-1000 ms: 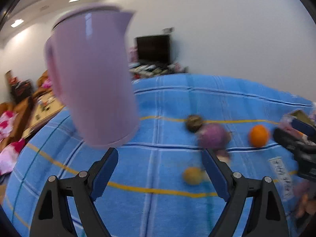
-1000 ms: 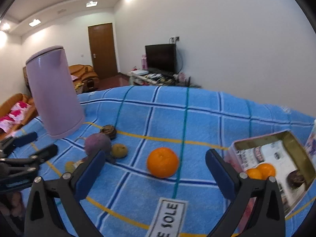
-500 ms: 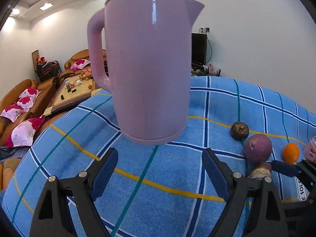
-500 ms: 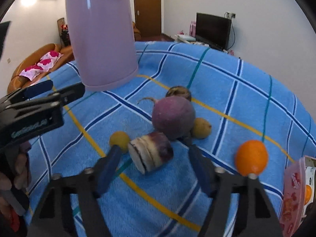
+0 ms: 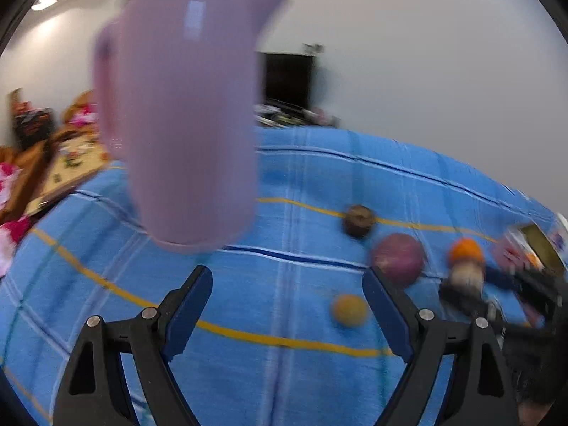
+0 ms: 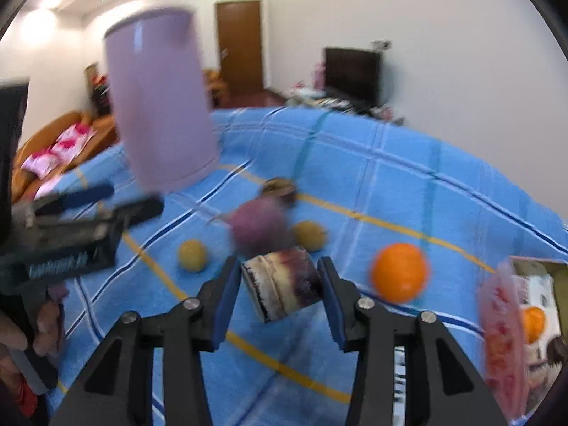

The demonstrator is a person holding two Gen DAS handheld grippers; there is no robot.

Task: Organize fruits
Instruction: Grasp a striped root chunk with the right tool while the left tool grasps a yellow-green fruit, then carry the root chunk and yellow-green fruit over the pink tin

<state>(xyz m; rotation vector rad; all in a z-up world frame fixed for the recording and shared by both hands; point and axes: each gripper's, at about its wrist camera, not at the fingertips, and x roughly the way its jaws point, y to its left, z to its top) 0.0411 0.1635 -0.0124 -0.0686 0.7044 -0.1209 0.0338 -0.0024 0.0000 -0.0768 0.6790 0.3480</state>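
Step in hand: pick-up of the cut purple-skinned chunk (image 6: 284, 284), pale banded flesh facing the camera. The right gripper (image 6: 280, 289) has this piece between its blue pads and its jaws are closing; both pads look to be touching the chunk's sides, so I read it as gripped, though motion blur leaves the firmness uncertain. The chunk sits toward the near middle of the blue checked cloth (image 6: 408, 184), just in front of the round purple fruit (image 6: 259, 229). Near it lie two small yellow fruits (image 6: 192, 255) and (image 6: 309, 235), a dark brown fruit (image 6: 278, 188) farther back, and an orange (image 6: 399, 271) to the right. At the cloth's right edge stands an open box (image 6: 539, 284) already holding an orange fruit. The left gripper (image 5: 287, 305) hangs wide apart with nothing between its pads, aimed at bare cloth below the lilac kettle (image 5: 184, 117). Judgement: sorting is at an early stage, most fruit being loose. Next move calls for a finished squeeze, a clean lift clear of the purple fruit, then a carry toward the box, presumably the destination.
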